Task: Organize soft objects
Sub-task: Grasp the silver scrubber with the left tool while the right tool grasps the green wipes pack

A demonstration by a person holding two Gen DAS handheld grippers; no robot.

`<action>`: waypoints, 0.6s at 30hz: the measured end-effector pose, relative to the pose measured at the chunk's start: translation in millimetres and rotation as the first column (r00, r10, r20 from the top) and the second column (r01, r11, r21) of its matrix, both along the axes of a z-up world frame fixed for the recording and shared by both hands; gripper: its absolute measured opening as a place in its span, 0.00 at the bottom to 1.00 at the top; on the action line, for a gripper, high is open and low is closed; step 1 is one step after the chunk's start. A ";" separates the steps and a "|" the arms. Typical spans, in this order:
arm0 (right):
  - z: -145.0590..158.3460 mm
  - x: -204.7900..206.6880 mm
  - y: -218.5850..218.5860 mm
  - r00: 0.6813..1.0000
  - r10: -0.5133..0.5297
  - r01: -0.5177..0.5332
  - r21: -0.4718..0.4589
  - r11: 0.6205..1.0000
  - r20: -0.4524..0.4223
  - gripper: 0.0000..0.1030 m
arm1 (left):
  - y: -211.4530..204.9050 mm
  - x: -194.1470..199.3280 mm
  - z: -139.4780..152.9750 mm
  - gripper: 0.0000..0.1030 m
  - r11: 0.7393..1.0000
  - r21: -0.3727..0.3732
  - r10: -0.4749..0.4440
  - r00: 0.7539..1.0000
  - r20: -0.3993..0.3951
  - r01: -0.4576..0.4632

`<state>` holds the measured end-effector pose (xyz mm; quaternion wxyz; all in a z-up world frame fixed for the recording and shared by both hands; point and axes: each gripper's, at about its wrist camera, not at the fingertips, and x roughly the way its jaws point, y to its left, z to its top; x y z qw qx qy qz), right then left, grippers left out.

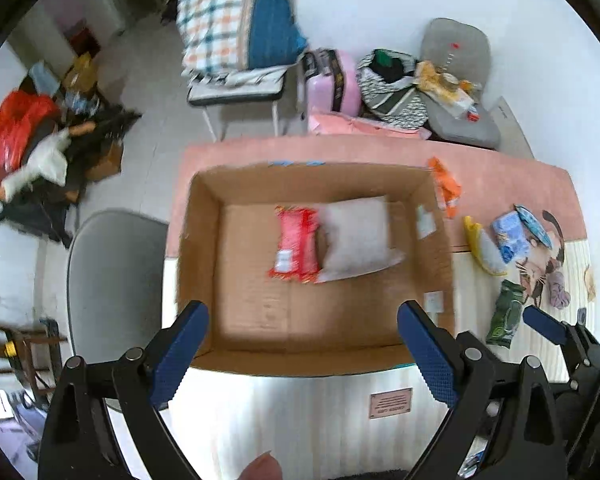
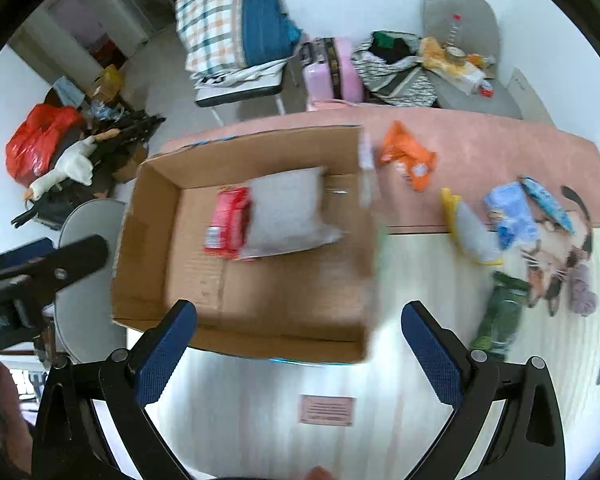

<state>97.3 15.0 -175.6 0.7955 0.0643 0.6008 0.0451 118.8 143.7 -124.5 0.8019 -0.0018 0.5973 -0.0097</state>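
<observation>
Box: the open cardboard box (image 1: 204, 264) sits on the tabletop (image 1: 284, 412), toward its left end.
Done: two soft things already lie on the box floor, a red packet (image 1: 296, 246) and a grey pillow (image 1: 358, 236) touching it on its right.
Left: several packets wait on the tabletop to the right of the box: an orange packet (image 2: 410, 160) just beside its far corner, a yellow-and-grey pouch (image 2: 470, 230), a blue packet (image 2: 510, 214) next to that, and a green packet (image 2: 500, 312) nearer the front edge. A small purple cloth item (image 2: 584, 292) lies farther right.
Progress: early by my count, two in and about five out.
Left tongs (image 1: 302, 354): released, jaws spread wide, empty, hovering over the box's near wall.
Right tongs (image 2: 298, 354): released too, jaws wide, nothing between them, above the box's near right corner.
Next, likely: the right tongs are closest to the green packet, so that seems the natural pick.
</observation>
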 end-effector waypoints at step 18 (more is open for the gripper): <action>-175.9 -29.9 -284.4 0.794 -0.488 0.531 0.022 0.847 -0.362 0.91 | -274.9 124.6 -183.0 0.84 0.983 -0.180 -0.113 0.853 -0.509 0.022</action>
